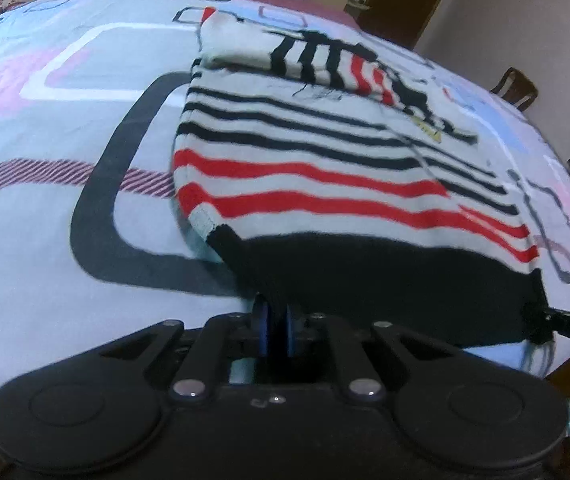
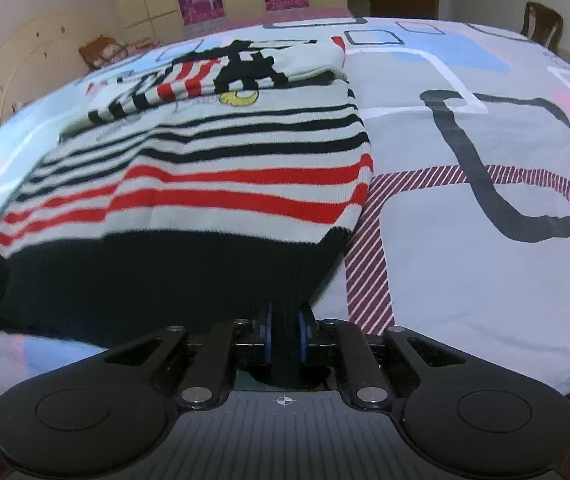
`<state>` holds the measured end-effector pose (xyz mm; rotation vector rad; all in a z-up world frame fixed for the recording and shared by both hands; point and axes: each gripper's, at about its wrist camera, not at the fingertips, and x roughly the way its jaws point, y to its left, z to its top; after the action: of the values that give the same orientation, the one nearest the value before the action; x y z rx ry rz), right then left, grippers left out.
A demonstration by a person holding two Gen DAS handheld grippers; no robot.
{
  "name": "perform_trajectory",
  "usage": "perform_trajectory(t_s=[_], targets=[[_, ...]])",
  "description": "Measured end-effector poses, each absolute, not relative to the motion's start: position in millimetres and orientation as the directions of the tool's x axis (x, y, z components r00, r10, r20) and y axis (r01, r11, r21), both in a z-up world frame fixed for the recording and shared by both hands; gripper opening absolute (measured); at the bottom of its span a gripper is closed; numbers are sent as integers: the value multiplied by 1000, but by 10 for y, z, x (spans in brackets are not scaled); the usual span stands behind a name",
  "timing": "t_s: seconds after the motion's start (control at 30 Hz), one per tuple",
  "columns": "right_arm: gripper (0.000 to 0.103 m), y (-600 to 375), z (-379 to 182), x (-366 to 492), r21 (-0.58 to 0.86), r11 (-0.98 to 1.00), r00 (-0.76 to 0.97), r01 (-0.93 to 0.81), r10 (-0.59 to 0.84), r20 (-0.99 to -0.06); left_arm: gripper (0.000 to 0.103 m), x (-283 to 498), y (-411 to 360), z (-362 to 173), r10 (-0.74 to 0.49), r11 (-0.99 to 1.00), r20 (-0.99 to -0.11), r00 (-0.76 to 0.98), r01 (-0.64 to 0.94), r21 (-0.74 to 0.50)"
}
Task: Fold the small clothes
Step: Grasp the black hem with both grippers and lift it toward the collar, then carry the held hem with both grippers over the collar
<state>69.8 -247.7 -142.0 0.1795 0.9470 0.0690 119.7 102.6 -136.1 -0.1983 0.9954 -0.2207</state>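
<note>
A small striped sweater [image 1: 305, 160], white with black and red stripes and a black hem, lies on the bed with its sleeves folded over the chest. It also shows in the right wrist view [image 2: 213, 168]. My left gripper [image 1: 276, 330] is shut on the hem's left corner. My right gripper [image 2: 285, 336] is shut on the hem's right corner and shows at the right edge of the left wrist view [image 1: 557, 320]. The hem is lifted a little off the sheet between the two grippers.
The bed sheet [image 2: 485, 140] is grey with black, pink and blue rectangle patterns. A wooden chair [image 2: 543, 20] stands beyond the far right corner. A headboard [image 2: 13, 72] and cupboards are at the far left.
</note>
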Motion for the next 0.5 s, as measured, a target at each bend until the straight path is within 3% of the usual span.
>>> perform_trajectory(t_s=[0.5], targets=[[10,-2670,-739,1313,338,941,734,-32,251,-631,8,1932,938,-622,-315,939,-649,693,129,-319]])
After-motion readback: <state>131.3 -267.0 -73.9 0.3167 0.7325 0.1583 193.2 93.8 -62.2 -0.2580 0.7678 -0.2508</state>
